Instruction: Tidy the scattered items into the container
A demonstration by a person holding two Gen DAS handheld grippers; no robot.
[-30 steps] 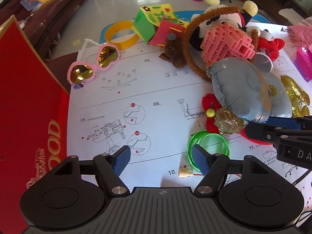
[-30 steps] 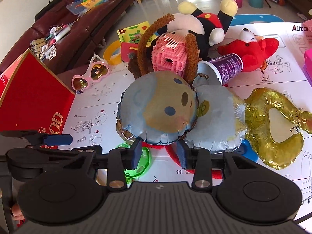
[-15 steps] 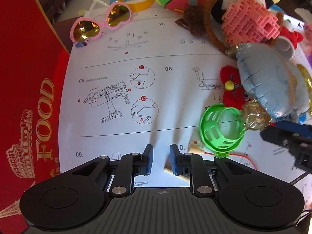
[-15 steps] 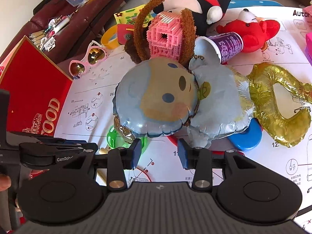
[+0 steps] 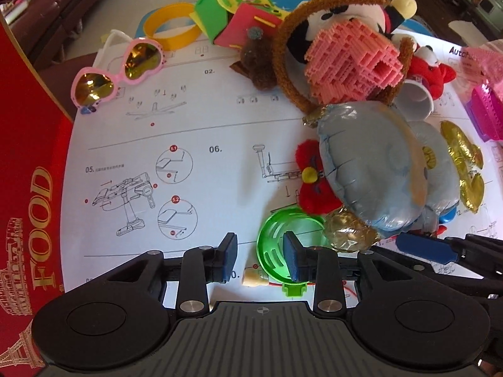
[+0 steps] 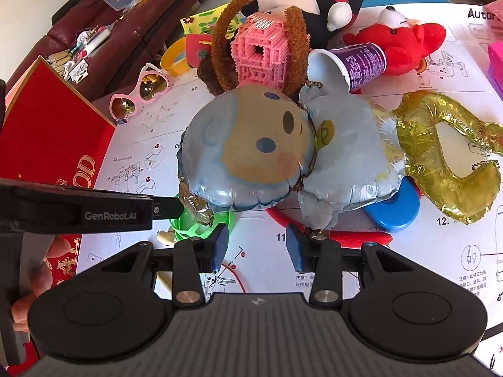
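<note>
Here, a red box [image 5: 28, 188] stands at the bench's left edge. Beside it the left gripper [image 5: 260, 259], its jaws just reopening, straddles the near wall of a green basket [image 5: 276, 245], one pad inside, not pinching. Further right, the right gripper [image 6: 257, 246] hangs with jaws half spread and empty, just below a blue balloon [image 6: 251, 154] near the bench's middle.
</note>
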